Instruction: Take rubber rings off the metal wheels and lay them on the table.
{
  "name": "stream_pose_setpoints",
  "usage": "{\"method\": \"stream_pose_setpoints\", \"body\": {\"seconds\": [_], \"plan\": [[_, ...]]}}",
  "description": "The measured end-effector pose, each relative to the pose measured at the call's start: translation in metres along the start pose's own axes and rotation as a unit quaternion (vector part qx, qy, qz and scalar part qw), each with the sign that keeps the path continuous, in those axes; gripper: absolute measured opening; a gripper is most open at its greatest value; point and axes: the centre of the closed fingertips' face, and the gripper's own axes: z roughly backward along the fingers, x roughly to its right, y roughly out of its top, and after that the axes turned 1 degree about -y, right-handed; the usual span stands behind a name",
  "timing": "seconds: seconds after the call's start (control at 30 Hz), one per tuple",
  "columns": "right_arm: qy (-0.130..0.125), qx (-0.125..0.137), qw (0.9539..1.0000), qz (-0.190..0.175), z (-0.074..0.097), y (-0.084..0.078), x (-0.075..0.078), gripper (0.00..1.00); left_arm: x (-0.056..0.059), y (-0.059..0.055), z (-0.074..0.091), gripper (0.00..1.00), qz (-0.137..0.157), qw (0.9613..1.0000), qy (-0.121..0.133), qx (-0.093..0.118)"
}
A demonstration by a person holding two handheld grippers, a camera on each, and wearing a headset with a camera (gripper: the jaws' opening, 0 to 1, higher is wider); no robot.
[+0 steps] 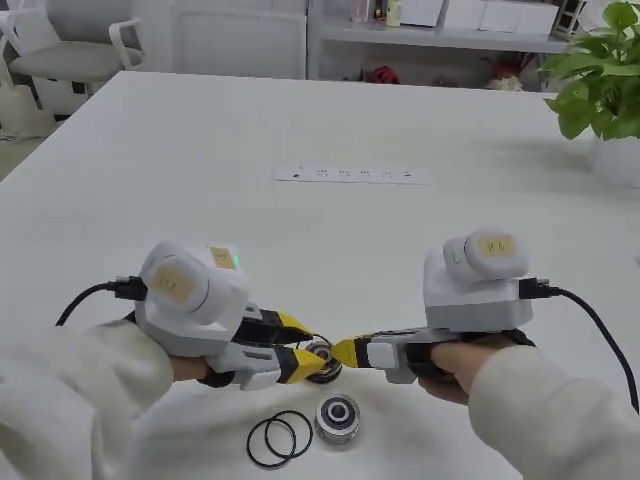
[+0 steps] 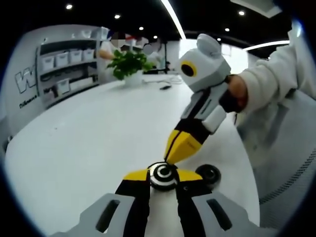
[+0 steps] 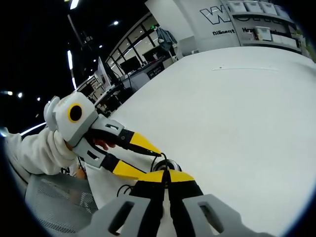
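Head view: the left gripper (image 1: 314, 354) is clamped on a small metal wheel (image 1: 322, 357), with one yellow-tipped jaw on each side of it, low at the near edge of the white table (image 1: 200, 180). Whether the wheel rests on the surface or hangs just above it cannot be told. The right gripper (image 1: 346, 352) comes in from the opposite side with its jaws pressed together and their yellow tips against the wheel's rim. The pictures do not show whether a ring is pinched between them. Just in front of the held wheel a second metal wheel (image 1: 337, 418) stands on the table. Beside it, to the left, two black rubber rings (image 1: 278, 438) lie flat and overlap one another. A hand in a white sleeve holds each gripper, and a black cable runs from each.

In the left gripper view the held wheel sits between that gripper's two yellow tips and shows a face of dark and light circles. The right gripper's tips come down onto its upper edge. The second wheel lies just past the right-hand jaw and looks dark there. In the right gripper view that gripper's own jaws meet with only a thin line between them, touching the held wheel.

Farther off, a white power strip (image 1: 352, 174) lies mid-table, a green potted plant (image 1: 603, 75) stands at the far right, and a chair (image 1: 70, 50) stands beyond the far left corner
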Motion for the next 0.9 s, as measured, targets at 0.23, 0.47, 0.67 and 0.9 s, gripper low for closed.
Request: {"method": "stream_pose_setpoints", "body": {"seconds": [0.23,0.47,0.67,0.9], "plan": [[0.003,0.014,0.9999,-0.002,0.004,0.009,-0.002,0.00,0.000,0.010,0.014,0.36,-0.016,0.9998,0.014,0.004],[0.006,0.027,0.9996,0.003,0.008,0.018,-0.007,0.00,0.004,0.024,0.030,0.44,-0.031,0.9992,0.014,0.020],[0.018,0.045,0.9988,0.002,0.012,0.029,-0.015,0.00,0.003,0.043,0.044,0.49,-0.033,0.9980,0.026,0.048],[0.022,0.053,0.9983,0.000,0.014,0.034,-0.018,0.00,0.006,0.050,0.060,0.53,-0.037,0.9969,0.036,0.060]]}}
